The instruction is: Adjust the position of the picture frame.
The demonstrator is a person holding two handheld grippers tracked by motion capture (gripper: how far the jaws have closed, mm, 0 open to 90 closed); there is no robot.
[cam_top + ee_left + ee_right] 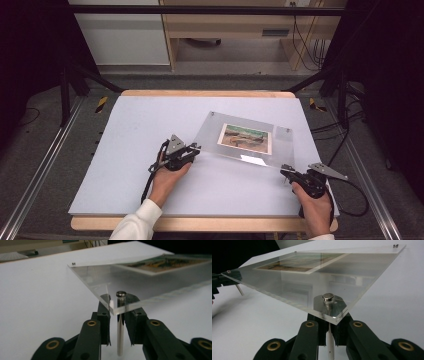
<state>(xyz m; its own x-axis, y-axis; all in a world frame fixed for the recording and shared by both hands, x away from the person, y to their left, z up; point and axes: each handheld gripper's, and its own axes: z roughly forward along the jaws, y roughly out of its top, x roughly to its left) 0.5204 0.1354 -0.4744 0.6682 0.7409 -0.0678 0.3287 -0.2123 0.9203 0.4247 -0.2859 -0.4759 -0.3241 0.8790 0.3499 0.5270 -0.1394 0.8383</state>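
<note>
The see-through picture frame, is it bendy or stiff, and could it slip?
Probably stiff: the clear acrylic frame stays flat while tilted up, held near two corners. Each gripper, left and right, closes around a thin metal corner post, so it might swivel. Its glossy faces look slippery, and the edges could chip.

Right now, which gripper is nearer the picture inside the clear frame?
Left. The left gripper is at the frame's near-left corner, closer to the picture; the right gripper is at the near-right corner.

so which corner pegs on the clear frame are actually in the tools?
The two near-edge pegs: left peg sits between the left tool jaws, right peg in the right tool. The far corners rest on the table.
</note>
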